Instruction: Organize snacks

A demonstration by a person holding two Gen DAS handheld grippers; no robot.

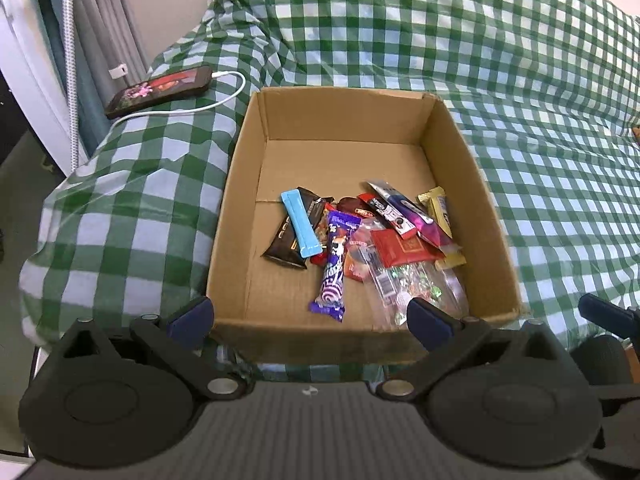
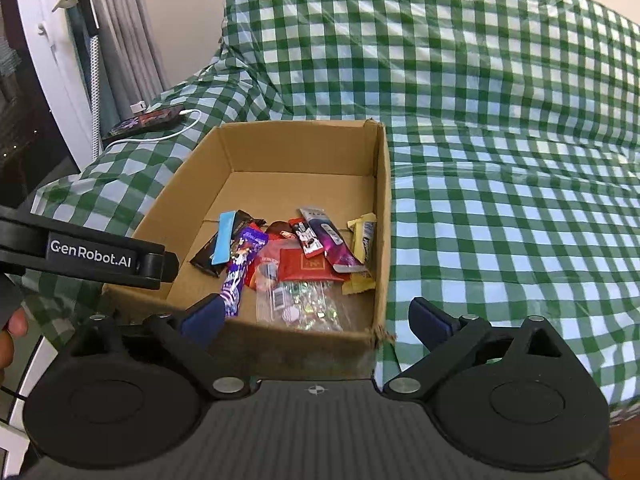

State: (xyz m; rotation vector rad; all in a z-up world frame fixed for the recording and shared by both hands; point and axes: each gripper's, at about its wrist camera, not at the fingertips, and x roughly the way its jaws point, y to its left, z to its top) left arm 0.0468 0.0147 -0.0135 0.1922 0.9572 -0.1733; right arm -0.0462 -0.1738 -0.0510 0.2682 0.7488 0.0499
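An open cardboard box [image 1: 344,116] sits on a green checked cloth; it also shows in the right wrist view [image 2: 296,146]. Inside lie several snacks: a light blue bar [image 1: 302,224], a purple wrapper [image 1: 336,268], a red packet [image 1: 404,246], a clear candy bag [image 1: 416,288] and a yellow bar [image 1: 440,210]. My left gripper [image 1: 310,318] is open and empty, just before the box's near wall. My right gripper [image 2: 316,318] is open and empty at the box's near right corner. The left gripper's side [image 2: 100,260] shows at the left of the right wrist view.
A phone [image 1: 160,90] with a white cable [image 1: 208,106] lies on the cloth left of and behind the box. The checked cloth [image 1: 540,160] covers a raised back and spreads to the right. Curtains and a white frame [image 1: 48,80] stand at the far left.
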